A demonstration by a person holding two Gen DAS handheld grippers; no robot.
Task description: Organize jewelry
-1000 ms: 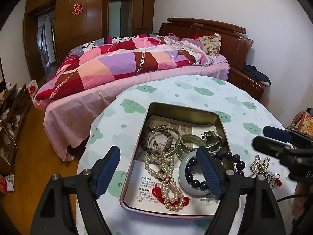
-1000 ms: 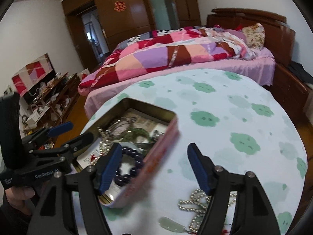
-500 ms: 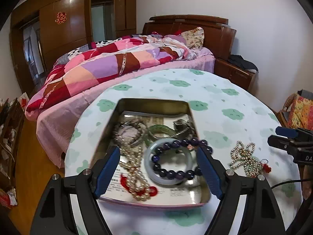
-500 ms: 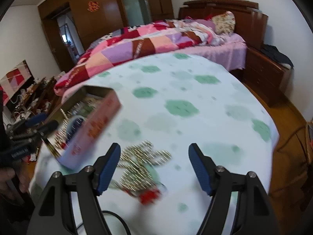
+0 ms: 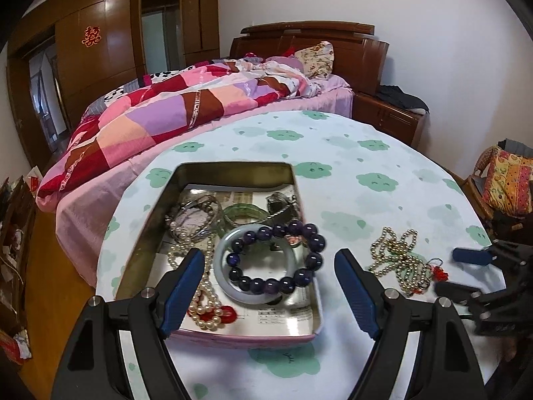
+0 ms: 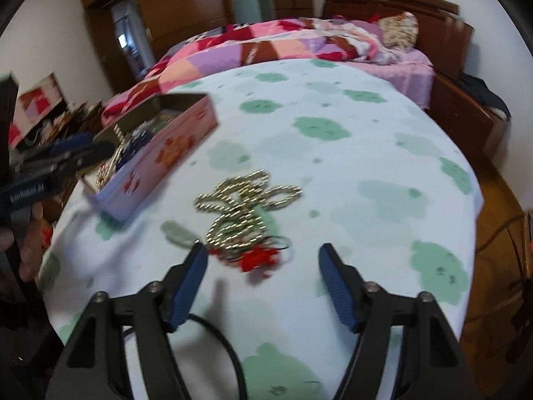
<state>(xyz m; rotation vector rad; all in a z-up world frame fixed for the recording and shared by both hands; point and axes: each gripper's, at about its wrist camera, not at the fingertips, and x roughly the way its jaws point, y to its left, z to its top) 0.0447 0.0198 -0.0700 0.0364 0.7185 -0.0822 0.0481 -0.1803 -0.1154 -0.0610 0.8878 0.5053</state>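
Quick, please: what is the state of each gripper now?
Left gripper: jaws open, holding nothing, over the tin.
Right gripper: jaws open, holding nothing.

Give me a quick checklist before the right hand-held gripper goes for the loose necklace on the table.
1. Right hand-held gripper open and empty: ok.
2. Necklace lies apart from the tin on the tablecloth: ok.
3. Necklace in front of the gripper's opening: ok.
4. Left hand-held gripper open, over the tin, off the necklace: ok.
5. Room in the tin: cannot tell, already crowded.
6. Right view sharp enough to aim: not ok, blurred.
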